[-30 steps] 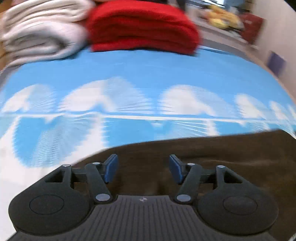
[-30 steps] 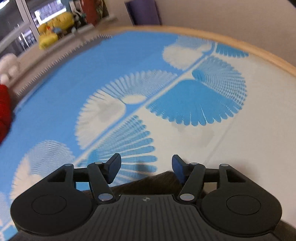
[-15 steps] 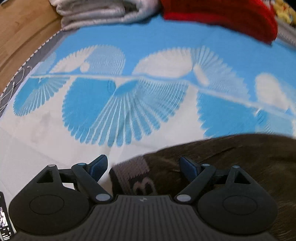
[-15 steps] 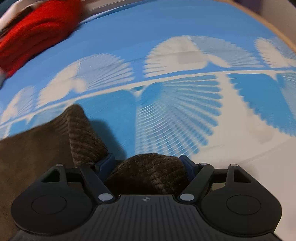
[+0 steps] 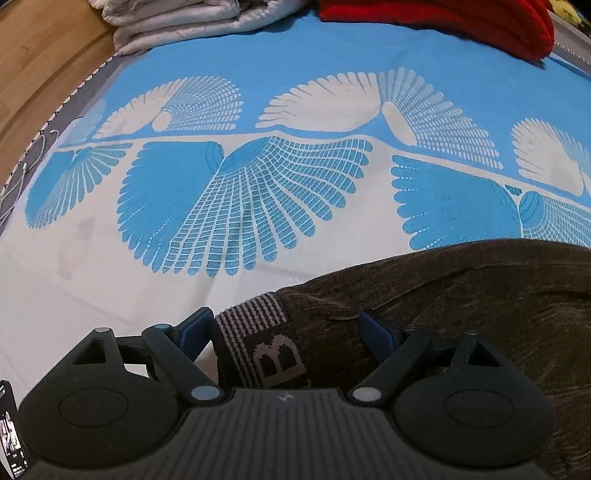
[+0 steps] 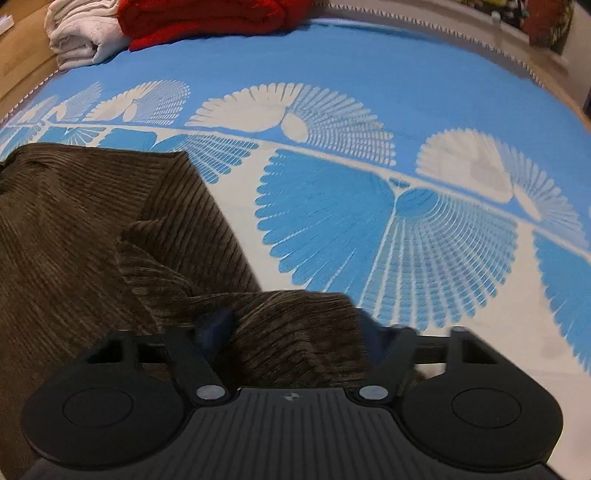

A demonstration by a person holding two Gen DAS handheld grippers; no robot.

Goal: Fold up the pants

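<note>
Red blanket [image 6: 207,18] and grey blanket [image 5: 192,18] far; left gripper [image 5: 284,330] spread over pants [image 5: 461,295] waistband, right gripper [image 6: 295,332] closing on pants fold; bedspread [image 6: 369,92] bare rightward

A blue and white bedsheet printed with fan-shaped feather motifs [image 5: 258,192] covered the bed. At the sheet's far edge lay a folded red fleece blanket [image 5: 443,18], and touching its left side sat a folded pile of off-white towels [image 5: 192,18]. Left of the sheet ran a light brown wooden floor [image 5: 40,55].
</note>
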